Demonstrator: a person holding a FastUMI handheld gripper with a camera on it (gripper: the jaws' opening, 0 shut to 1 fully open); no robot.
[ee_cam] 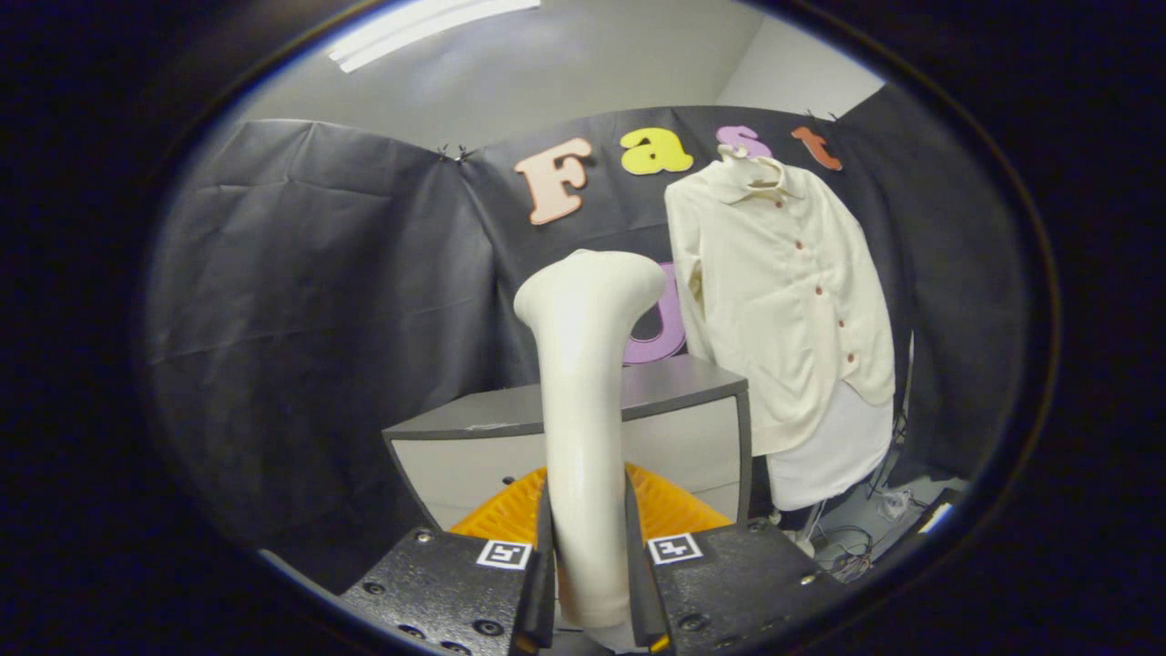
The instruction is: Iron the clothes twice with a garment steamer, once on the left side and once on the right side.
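Note:
My gripper (588,547) is shut on the handle of a cream garment steamer (583,383), which rises upright from between the fingers and flares into a wide head at the top. A cream button-up shirt (783,301) hangs on a hanger against the black cloth wall, beyond the steamer and to its right, with a white layer (833,456) showing below its hem. The steamer head is well short of the shirt and not touching it.
A grey and white cabinet (692,428) stands just ahead, below and left of the shirt. An orange ribbed object (665,506) lies just beyond the fingers. Cables (865,538) lie on the floor beneath the shirt.

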